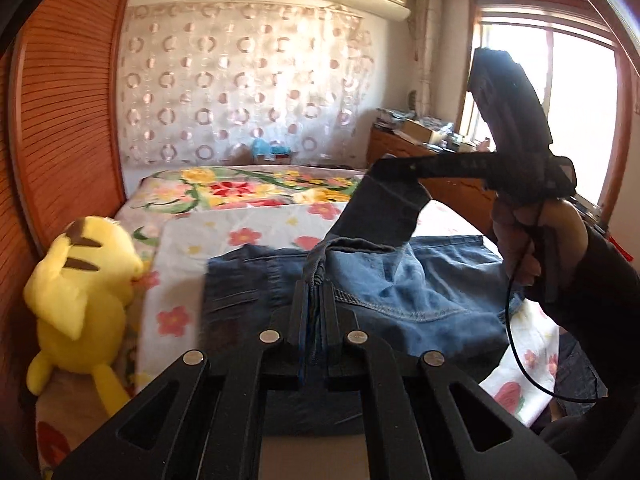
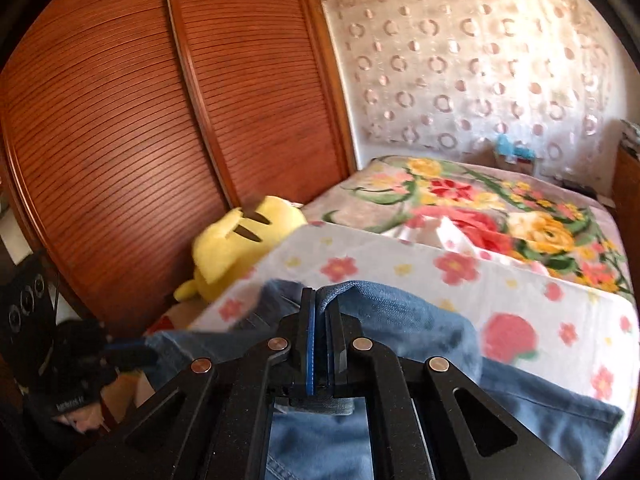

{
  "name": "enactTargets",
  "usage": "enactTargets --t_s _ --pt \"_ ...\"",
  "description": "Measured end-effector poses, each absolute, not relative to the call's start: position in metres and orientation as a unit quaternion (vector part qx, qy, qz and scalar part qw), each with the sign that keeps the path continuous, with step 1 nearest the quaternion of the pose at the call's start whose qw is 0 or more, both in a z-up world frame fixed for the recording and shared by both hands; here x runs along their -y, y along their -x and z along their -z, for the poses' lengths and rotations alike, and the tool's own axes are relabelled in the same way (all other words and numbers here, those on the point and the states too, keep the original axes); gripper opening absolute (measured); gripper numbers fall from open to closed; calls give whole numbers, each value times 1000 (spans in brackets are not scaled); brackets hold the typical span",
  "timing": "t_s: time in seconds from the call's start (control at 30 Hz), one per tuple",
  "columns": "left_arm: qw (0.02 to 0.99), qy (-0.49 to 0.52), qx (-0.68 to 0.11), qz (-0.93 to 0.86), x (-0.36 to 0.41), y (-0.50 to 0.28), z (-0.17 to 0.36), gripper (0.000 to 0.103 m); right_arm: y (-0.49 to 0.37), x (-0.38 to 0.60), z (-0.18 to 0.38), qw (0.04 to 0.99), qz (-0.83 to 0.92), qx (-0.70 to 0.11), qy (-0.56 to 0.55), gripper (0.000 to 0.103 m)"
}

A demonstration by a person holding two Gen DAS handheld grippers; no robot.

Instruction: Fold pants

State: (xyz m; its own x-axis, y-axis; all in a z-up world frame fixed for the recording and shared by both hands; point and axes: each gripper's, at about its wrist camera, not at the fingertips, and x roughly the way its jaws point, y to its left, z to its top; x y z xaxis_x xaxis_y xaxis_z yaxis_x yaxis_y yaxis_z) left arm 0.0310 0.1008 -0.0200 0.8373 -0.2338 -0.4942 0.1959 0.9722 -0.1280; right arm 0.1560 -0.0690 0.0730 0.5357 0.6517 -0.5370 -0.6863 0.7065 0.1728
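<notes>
While both grippers' fingers (image 1: 298,300) clamp it, pants (image 1: 420,300) drape below.

Landmark: pants (image 1: 420,296), spread on bed (image 1: 256,232).

Beyond pants, toward curtain (image 1: 240,80): open stretch of flowered sheet, then flowered blanket (image 1: 248,188); flat, passable.

Left of pants: yellow plush toy (image 1: 76,292) at bed edge, close against slatted wardrobe door (image 1: 64,128); narrow strip of sheet between toy and pants.

Right of pants: right gripper (image 1: 396,168) raised with lifted denim, hand (image 1: 528,240) and dangling cable (image 1: 516,344) block that side.

Near edge of pants: left gripper (image 1: 314,296) clamped on fabric.

Far right beyond pants: cluttered desk (image 1: 416,136) under window.
</notes>
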Motion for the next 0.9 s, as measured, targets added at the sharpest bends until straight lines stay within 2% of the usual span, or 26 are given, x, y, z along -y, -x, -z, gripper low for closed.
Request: enactTargets --t_s 0.43,0.73,0.8,0.87,0.9 --pt "946 56 -310 76 -138 -29 66 6 -213 -16 -40 867 -375 -315 90 4" --pt "940 62 -329 66 -145 -28 79 6 -211 -45 -43 856 -389 -320 117 4" --pt "940 62 -331 64 -145 -28 79 6 -209 -44 -46 857 -384 -320 121 14" --pt "939 62 -331 64 -144 -27 79 6 -210 -41 -49 859 -382 -316 124 31" --pt "939 62 -331 64 -144 -27 79 6 -209 -38 -51 861 -381 -312 125 35"
